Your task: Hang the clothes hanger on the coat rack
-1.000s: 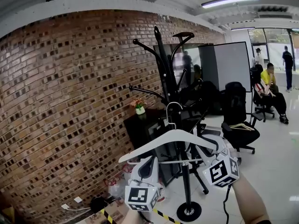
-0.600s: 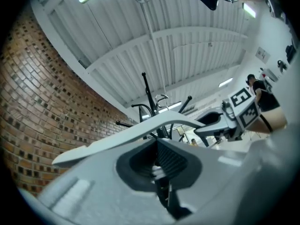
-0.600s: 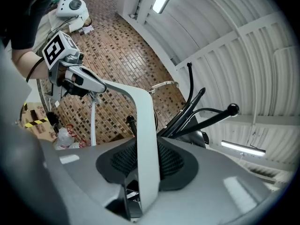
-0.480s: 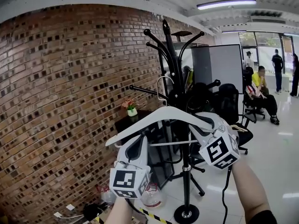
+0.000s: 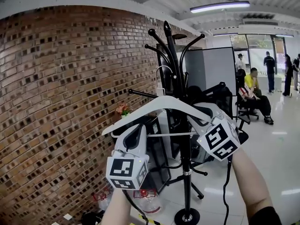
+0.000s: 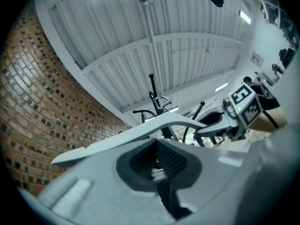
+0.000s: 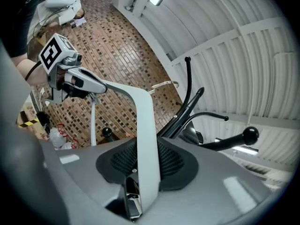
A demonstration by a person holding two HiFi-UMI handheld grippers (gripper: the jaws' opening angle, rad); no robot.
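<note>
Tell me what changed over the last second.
The white clothes hanger went up along the coat rack, carried by the left gripper and right gripper together. Its wire hook now sits among the upper pegs. Unchanged: both grippers' fingers stay clamped on the hanger, left on the crossbar, right on the shoulder, and the rack stands in place.

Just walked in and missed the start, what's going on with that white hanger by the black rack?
A person holds a white hanger up in front of the black coat rack with two handheld grippers. The left gripper is clamped on its lower bar, the right gripper on one sloped arm. The metal hook is beside the rack's upper prongs, not on one yet.
</note>
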